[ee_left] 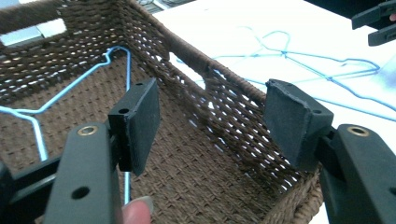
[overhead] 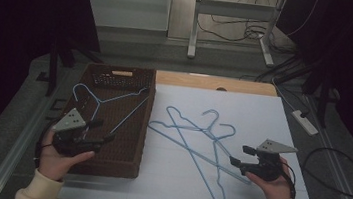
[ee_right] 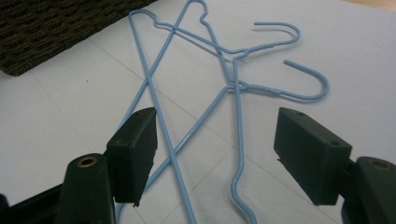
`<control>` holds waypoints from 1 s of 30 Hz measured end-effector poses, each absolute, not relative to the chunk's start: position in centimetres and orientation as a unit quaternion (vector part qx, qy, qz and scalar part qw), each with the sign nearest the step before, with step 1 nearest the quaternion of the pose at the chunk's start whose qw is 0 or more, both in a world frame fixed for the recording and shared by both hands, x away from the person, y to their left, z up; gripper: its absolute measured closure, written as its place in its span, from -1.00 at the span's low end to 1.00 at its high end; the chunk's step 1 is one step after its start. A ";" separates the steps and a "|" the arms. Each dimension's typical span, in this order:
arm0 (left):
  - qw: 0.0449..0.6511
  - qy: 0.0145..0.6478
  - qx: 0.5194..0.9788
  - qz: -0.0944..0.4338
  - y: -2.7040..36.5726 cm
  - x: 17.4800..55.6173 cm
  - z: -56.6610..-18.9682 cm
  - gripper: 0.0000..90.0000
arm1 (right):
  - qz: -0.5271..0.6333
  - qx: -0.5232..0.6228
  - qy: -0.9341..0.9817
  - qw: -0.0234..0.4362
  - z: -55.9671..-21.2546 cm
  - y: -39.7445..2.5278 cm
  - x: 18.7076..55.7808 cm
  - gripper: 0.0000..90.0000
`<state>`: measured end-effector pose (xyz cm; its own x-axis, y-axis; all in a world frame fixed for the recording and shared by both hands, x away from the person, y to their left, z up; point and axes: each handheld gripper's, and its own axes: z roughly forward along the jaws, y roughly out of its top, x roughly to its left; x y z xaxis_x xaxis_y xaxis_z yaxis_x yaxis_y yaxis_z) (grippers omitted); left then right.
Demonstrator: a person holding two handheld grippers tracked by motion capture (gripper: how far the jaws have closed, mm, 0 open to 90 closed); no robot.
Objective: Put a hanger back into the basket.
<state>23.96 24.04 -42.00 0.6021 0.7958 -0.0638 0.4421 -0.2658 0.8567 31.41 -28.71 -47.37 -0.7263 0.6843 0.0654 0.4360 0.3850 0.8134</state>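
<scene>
Hangers are the work in hand, and the brown woven basket (overhead: 134, 140) serves as landmark. White surface (overhead: 261, 134) spreads to the basket's right. Two blue wire hangers (overhead: 195, 142) lie crossed on it, just right of the basket; a third blue hanger (overhead: 106, 102) lies inside the basket. Left gripper (overhead: 107, 137) hovers over the basket's near end, fingers (ee_left: 140, 123) wide apart, holding nothing. Right gripper (overhead: 234, 155) hangs beyond the crossed pair, fingers (ee_right: 135, 149) spread, empty.

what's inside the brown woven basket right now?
One blue wire hanger lies in the basket, hook toward the far left corner. The left gripper hovers open above the near end, hiding part of the basket floor there.
</scene>
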 end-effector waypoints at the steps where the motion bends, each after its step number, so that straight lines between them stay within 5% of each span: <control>1: 0.454 0.401 0.771 0.195 24.0 24.0 -42.0 -0.20 | 0.437 0.342 0.820 0.143 -47.4 -28.7 31.3 -0.31; 30: 0.460 0.370 0.788 0.174 20.8 24.1 -43.5 -0.23 | 0.379 0.361 0.831 0.187 -46.7 -28.4 30.9 -0.25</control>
<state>24.07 20.81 -43.46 0.6651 0.7439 -0.0660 0.4225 -0.3019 0.8546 30.95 -28.41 -46.73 -0.6699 0.7416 -0.0367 0.4582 0.4517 0.7655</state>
